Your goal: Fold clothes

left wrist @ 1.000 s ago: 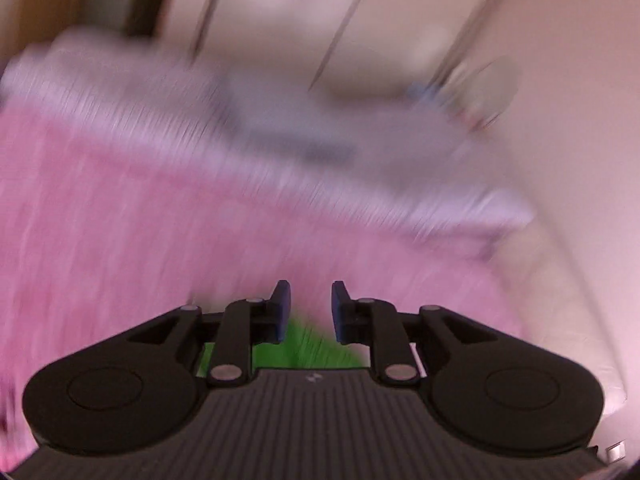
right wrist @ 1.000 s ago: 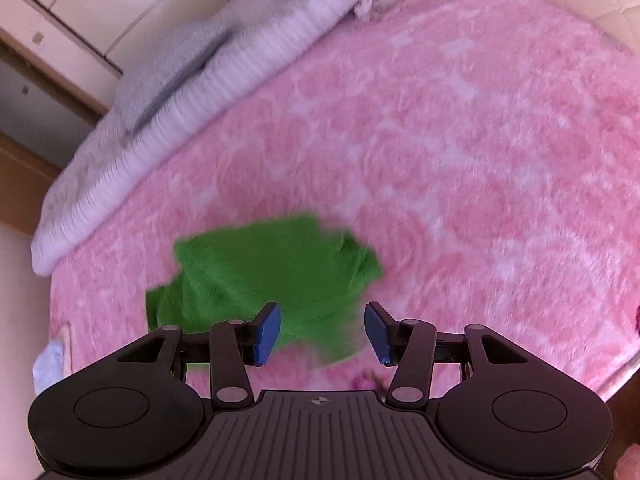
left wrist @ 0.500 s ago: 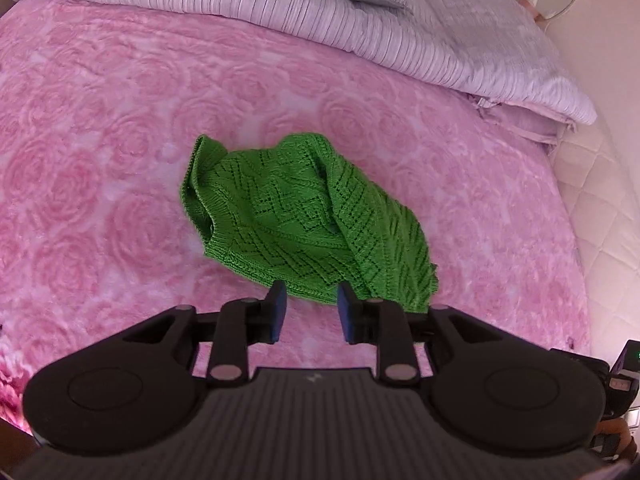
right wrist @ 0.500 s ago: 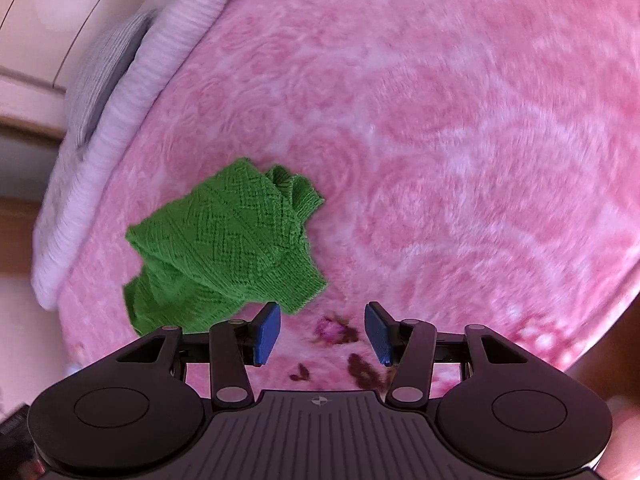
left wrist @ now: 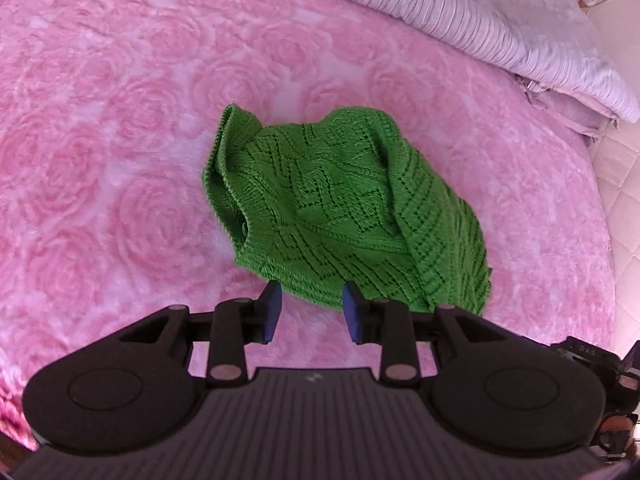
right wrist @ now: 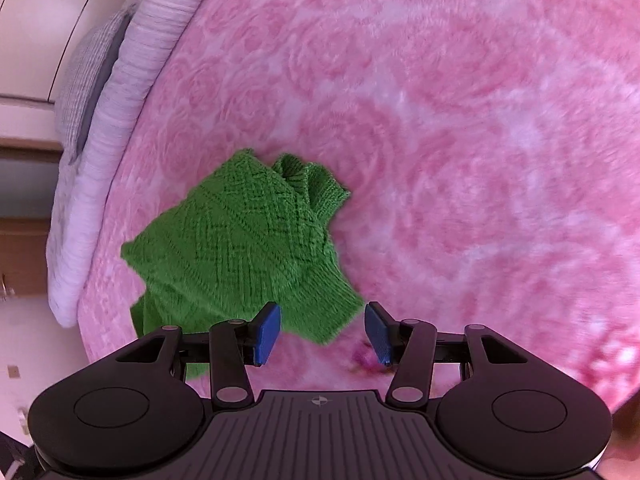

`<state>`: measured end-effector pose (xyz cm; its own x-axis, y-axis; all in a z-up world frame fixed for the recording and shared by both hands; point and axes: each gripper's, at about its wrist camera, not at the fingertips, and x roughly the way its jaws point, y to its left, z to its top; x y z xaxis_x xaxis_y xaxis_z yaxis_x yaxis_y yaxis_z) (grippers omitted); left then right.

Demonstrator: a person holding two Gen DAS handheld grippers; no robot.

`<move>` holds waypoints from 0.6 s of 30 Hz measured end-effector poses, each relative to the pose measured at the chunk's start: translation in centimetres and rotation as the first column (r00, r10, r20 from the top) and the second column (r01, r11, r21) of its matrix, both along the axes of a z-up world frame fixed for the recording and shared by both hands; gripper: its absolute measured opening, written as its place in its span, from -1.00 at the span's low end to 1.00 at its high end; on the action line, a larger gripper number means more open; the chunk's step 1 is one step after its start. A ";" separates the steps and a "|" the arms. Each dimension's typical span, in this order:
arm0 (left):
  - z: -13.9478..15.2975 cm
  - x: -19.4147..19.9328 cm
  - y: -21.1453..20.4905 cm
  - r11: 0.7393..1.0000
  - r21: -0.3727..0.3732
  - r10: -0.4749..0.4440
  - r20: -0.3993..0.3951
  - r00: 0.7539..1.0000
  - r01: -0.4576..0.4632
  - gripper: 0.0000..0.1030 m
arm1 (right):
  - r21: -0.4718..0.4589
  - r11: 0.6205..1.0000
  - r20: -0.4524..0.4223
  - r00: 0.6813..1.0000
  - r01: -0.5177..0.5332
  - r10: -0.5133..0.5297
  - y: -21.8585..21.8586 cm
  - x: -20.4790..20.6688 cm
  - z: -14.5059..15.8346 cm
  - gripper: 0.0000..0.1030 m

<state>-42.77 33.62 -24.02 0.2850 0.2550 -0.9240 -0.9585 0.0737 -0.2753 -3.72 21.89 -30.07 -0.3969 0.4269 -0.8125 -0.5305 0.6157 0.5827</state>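
A green knitted sweater (left wrist: 340,208) lies crumpled in a heap on the pink rose-patterned blanket (left wrist: 120,160). It also shows in the right wrist view (right wrist: 240,256). My left gripper (left wrist: 312,310) is open and empty, hovering just above the sweater's near edge. My right gripper (right wrist: 324,330) is open and empty, above the sweater's near corner and the pink blanket (right wrist: 480,160).
A lilac striped duvet (left wrist: 480,20) lies along the far side of the bed; it shows at the left in the right wrist view (right wrist: 120,120), with a grey pillow (right wrist: 88,80) on it. A cream quilted surface (left wrist: 620,200) borders the blanket on the right.
Both grippers have tilted down and come closer to the sweater, which now looks larger in both views. The left view was blurred one second ago and is sharp now.
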 end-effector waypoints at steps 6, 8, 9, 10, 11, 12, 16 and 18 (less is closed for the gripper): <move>-1.9 2.2 1.1 0.998 -0.031 -0.061 0.014 0.998 0.061 -0.46 | -0.014 0.990 -0.061 0.989 0.137 -0.138 -0.7 0.1 -3.4 0.15; -2.4 3.1 1.2 0.995 -0.042 -0.085 0.018 0.996 0.086 -0.46 | -0.023 0.984 -0.072 0.982 0.175 -0.177 -1.3 0.4 -4.0 0.15; -2.7 3.6 1.3 0.994 -0.047 -0.097 0.020 0.995 0.098 -0.46 | -0.028 0.981 -0.077 0.978 0.194 -0.196 -1.6 0.5 -4.3 0.15; -3.0 4.1 1.3 0.992 -0.053 -0.110 0.022 0.994 0.111 -0.46 | -0.033 0.977 -0.082 0.973 0.213 -0.215 -1.9 0.6 -4.6 0.16; -3.2 4.6 1.3 0.991 -0.058 -0.122 0.024 0.992 0.123 -0.46 | -0.034 0.973 -0.088 0.969 0.230 -0.232 -2.1 0.8 -4.8 0.16; -3.5 5.1 1.4 0.989 -0.063 -0.134 0.027 0.991 0.135 -0.46 | -0.023 0.970 -0.100 0.965 0.241 -0.242 -2.1 1.0 -4.8 0.18; -3.8 4.2 1.6 0.992 -0.064 -0.109 0.010 0.994 0.109 -0.46 | -0.025 0.968 -0.170 0.953 0.249 -0.250 -1.2 0.5 -6.8 0.22; -3.8 3.4 1.8 0.995 -0.061 -0.085 -0.002 0.996 0.084 -0.46 | -0.045 0.966 -0.209 0.943 0.255 -0.259 -0.7 -0.7 -8.3 0.22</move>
